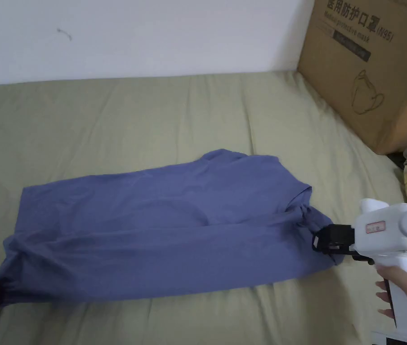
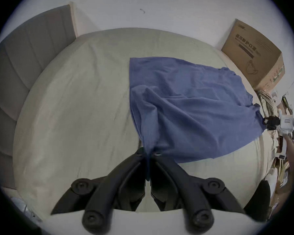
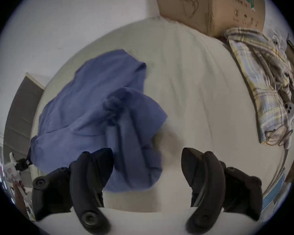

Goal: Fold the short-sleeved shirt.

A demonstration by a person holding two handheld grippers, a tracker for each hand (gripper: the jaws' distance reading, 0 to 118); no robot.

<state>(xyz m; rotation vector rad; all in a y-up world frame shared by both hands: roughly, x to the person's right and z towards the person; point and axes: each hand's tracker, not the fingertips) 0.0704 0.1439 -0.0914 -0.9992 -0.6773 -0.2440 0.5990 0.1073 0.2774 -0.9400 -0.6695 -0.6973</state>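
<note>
The blue shirt (image 1: pixel 162 224) is lying stretched across the bed (image 1: pixel 108 117). The left claw (image 2: pixel 148 155) is pinching one bunched end tight between both jaws. The right claw (image 3: pixel 147 167) is sitting at the opposite end with jaws spread wide, cloth beside one jaw. A cardboard box (image 1: pixel 373 67) is standing nearby.
</note>
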